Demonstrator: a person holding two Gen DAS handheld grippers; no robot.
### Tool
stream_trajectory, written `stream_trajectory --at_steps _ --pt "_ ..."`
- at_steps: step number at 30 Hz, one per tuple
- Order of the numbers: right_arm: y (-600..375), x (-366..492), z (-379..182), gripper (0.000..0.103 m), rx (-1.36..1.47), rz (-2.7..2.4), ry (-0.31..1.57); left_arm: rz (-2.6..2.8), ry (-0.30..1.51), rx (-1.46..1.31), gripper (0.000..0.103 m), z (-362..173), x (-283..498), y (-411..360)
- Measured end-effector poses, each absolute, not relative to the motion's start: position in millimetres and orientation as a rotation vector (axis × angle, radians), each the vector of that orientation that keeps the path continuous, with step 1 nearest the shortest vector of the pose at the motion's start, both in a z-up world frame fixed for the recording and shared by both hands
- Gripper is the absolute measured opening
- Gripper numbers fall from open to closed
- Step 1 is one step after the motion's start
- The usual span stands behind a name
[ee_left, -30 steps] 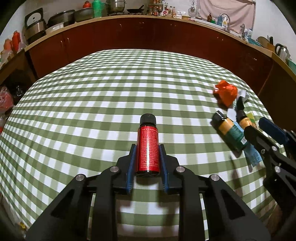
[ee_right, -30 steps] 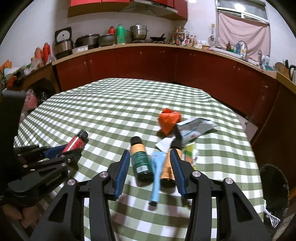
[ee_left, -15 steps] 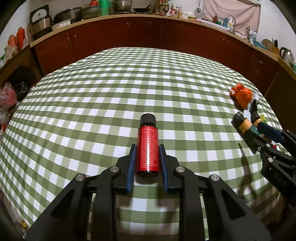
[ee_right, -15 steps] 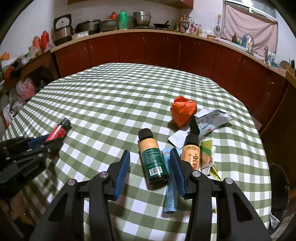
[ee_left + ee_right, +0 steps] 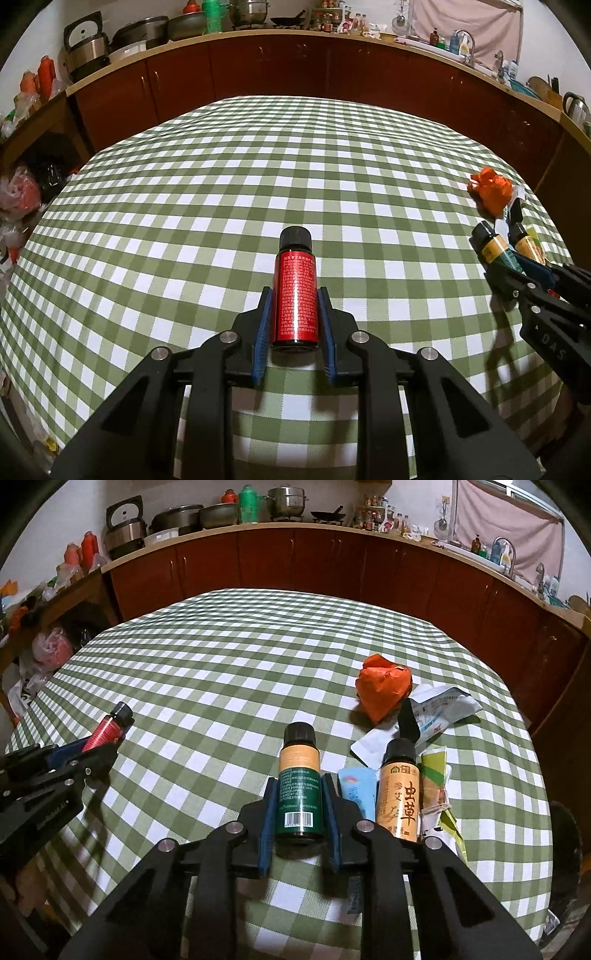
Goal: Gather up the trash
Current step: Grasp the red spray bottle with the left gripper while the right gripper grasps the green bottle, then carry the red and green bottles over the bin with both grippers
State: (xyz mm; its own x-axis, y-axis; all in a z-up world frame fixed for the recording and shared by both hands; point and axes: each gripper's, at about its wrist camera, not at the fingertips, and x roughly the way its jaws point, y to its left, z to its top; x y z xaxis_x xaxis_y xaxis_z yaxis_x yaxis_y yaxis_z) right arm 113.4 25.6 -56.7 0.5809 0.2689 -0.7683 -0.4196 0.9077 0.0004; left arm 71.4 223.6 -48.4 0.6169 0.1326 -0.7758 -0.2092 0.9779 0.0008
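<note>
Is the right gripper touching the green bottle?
Touching. In the right wrist view, the right gripper has just been closing, and its blue pads press both sides of the green bottle.

Left gripper [image 5: 295, 295] fingers clamped, right gripper [image 5: 300, 786] fingers just closed, both angled downward

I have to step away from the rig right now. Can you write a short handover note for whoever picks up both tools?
Left tool: shut on the red bottle, over the checked table.
Right tool: jaws have just been closing, now shut on the green bottle.
On the table beside it: orange-label bottle, blue packet, green-yellow wrapper, white pouch, crumpled orange paper.
Done: two bottles gripped.
Left: bin both, then collect the rest. A dark container at the table's right edge may be the bin.
</note>
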Motion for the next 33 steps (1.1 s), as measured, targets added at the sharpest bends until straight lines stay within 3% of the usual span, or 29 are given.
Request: stream_trajectory --at_steps 16,33 --pt "-30.6 74.3 -25.8 0.024 -0.149 0.31 0.695 0.09 0.82 -0.072 0.023 -30.5 59.5 168.2" --pt "-195.2 57.8 -12.8 0.024 -0.024 -0.028 0.622 -0.22 0.76 0.001 0.023 -9.2 81.9 -1.2"
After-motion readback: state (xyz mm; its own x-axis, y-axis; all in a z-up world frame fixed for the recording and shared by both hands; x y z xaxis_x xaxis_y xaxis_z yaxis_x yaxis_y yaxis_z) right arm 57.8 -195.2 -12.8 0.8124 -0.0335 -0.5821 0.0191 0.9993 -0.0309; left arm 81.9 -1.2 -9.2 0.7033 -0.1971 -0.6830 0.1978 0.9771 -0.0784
